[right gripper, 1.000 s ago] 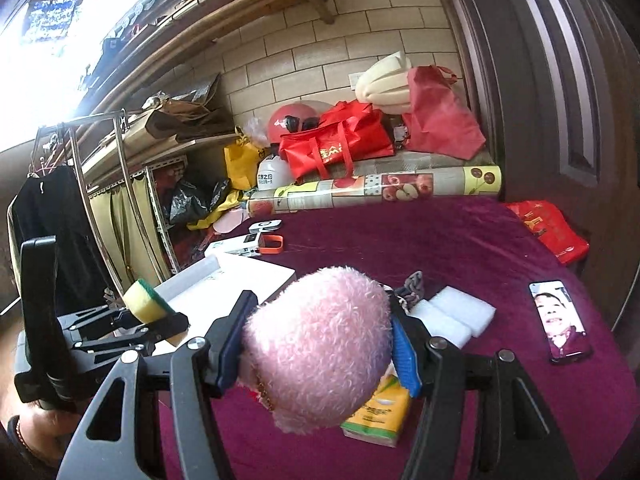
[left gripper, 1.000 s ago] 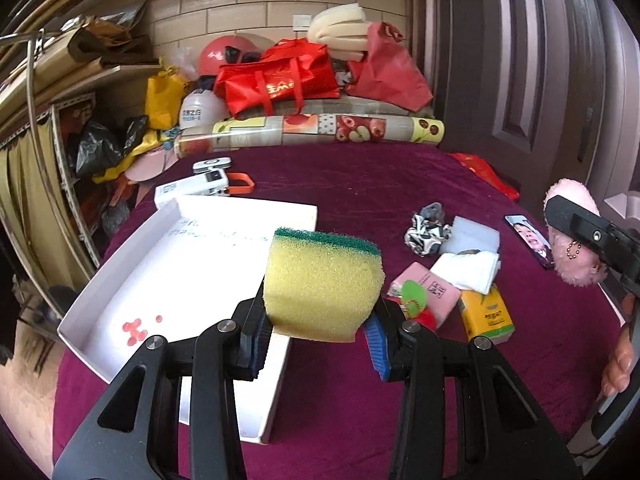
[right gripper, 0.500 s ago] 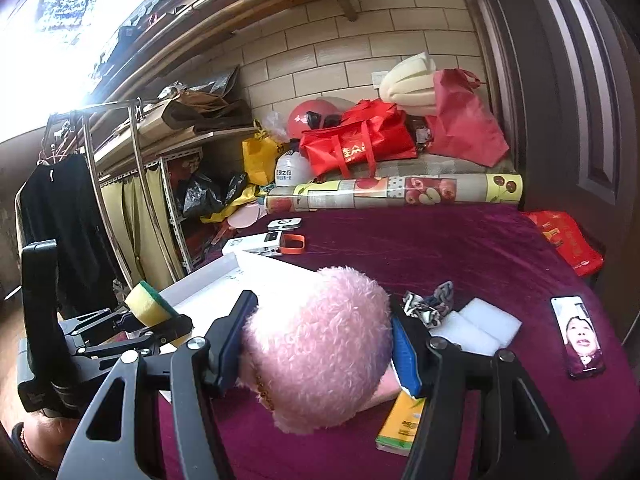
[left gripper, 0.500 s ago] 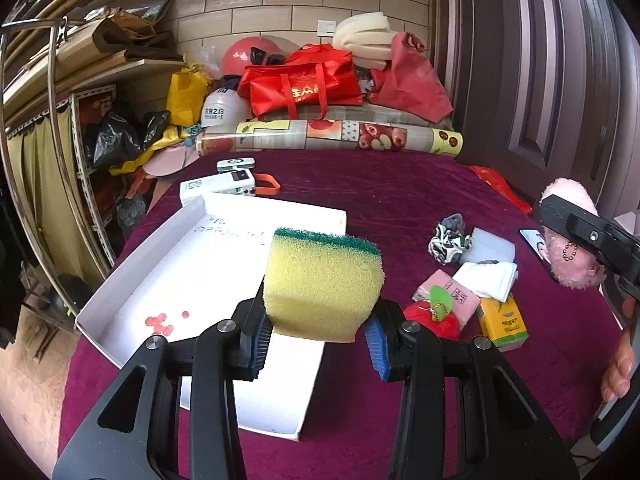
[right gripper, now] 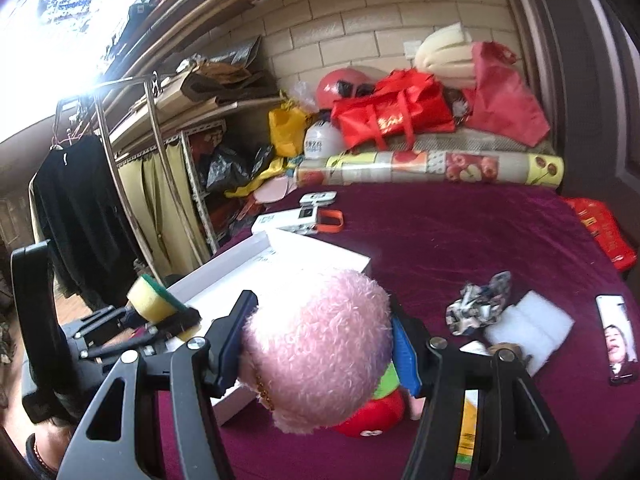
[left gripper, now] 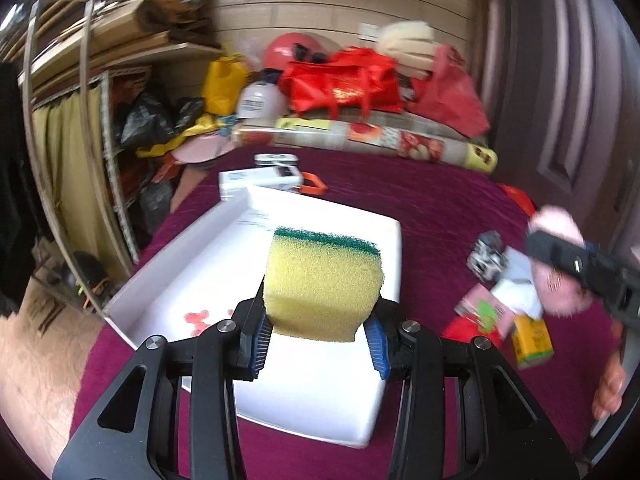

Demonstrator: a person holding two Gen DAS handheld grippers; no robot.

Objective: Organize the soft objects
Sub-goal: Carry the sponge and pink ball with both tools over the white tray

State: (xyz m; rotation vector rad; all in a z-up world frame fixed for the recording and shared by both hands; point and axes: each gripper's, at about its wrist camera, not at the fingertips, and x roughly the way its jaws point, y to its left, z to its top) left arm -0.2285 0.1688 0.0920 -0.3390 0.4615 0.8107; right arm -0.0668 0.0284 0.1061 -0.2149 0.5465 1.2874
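The left gripper (left gripper: 320, 338) has its jaws closed on a yellow sponge (left gripper: 322, 284) with a green scouring layer on its far face; the blue pads press into the sponge's lower sides, and the sponge stands upright above the white tray (left gripper: 192, 276). The tray lies on the desk (left gripper: 420, 200), which is covered in a dark purple cloth, toward the desk's left edge; a few small red marks show on the tray's floor near its near-left corner.

The right gripper (right gripper: 320, 350) has its jaws closed on a fluffy pink plush (right gripper: 320, 344), which bulges out between the blue pads and hangs above the desk near the tray's right rim. In the left wrist view, the plush (left gripper: 560, 280) and the right gripper (left gripper: 580, 264) appear at the desk's right side, though blurred.

Beneath and beside the plush lie a red round item (right gripper: 372, 416), a yellow packet (right gripper: 468, 436), a pink packet (left gripper: 486, 310), a folded white cloth (right gripper: 528, 326) and a patterned scrunchie (right gripper: 476, 304), clustered toward the desk's right half. A phone (right gripper: 618, 340) with a lit screen lies near the right edge. Beyond the tray's far end sit a white box (right gripper: 286, 220) and an orange-handled tool (right gripper: 330, 220). A rolled fruit-print mat (right gripper: 432, 168) lies along the desk's far edge.
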